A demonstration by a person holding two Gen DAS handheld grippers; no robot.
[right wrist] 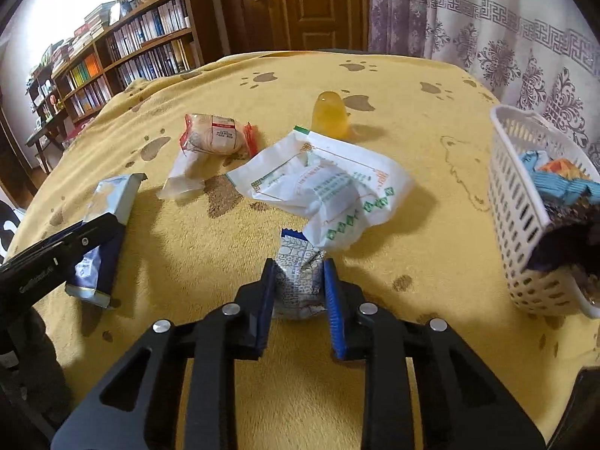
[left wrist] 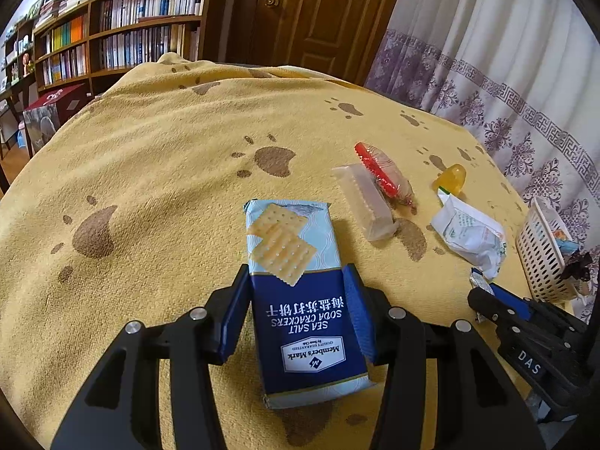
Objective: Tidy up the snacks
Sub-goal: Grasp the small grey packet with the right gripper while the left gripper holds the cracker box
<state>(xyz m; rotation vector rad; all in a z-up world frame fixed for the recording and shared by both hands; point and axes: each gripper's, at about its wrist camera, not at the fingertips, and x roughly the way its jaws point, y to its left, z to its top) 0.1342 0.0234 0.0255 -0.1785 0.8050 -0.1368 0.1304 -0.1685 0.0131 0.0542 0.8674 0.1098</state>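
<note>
left gripper (left wrist: 298,311) clamping cracker pack (left wrist: 296,262), right gripper (right wrist: 298,300) clamping small packet (right wrist: 298,281)

Paw-print blanket (right wrist: 412,255); snacks (right wrist: 326,183); basket (right wrist: 521,225)

The right gripper (right wrist: 298,292) is clamped on a small patterned snack packet (right wrist: 298,281) resting on the yellow blanket (right wrist: 412,150). Just beyond the packet lies a white-and-green wrapper (right wrist: 326,183). Right of the packet – well apart – stands the white basket (right wrist: 525,225), holding wrappers.
</note>
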